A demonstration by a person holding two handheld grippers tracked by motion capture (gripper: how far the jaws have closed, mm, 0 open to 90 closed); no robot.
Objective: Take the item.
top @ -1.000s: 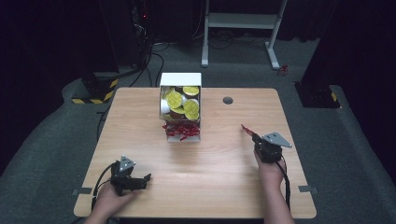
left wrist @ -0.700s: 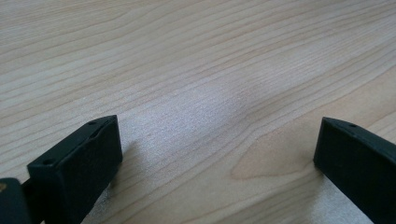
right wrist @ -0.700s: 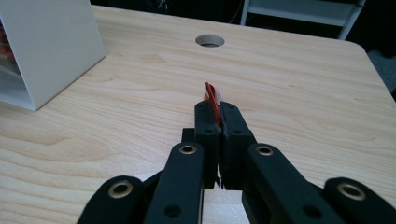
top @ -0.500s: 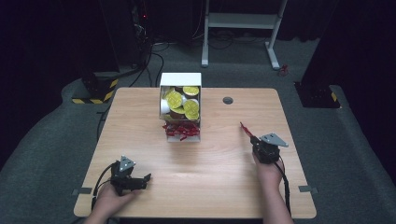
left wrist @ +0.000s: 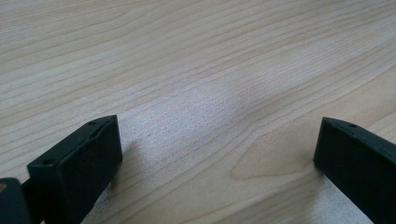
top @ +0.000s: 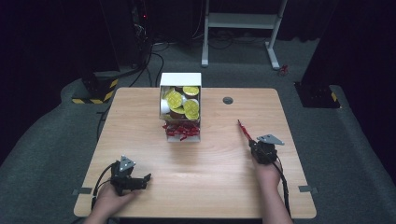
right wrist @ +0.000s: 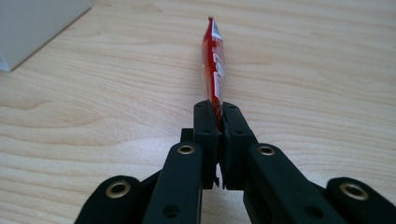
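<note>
Right gripper [right wrist: 218, 116] pinched thin red plastic sachet [right wrist: 214, 60], its lower end hidden between jaws; left gripper [left wrist: 215, 154] gaped wide, empty, over pale wooden table [left wrist: 196, 70].

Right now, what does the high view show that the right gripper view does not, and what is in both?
High view alone: the left gripper with its jaws apart, resting on the table; the gold-lidded cups and red packets in the white box; the floor around.
Right gripper view alone: the jaws seen close, pressed together on the packet's lower end, and white print on the packet.
Both: the right gripper shut on a red packet, the wooden table, the box.
</note>
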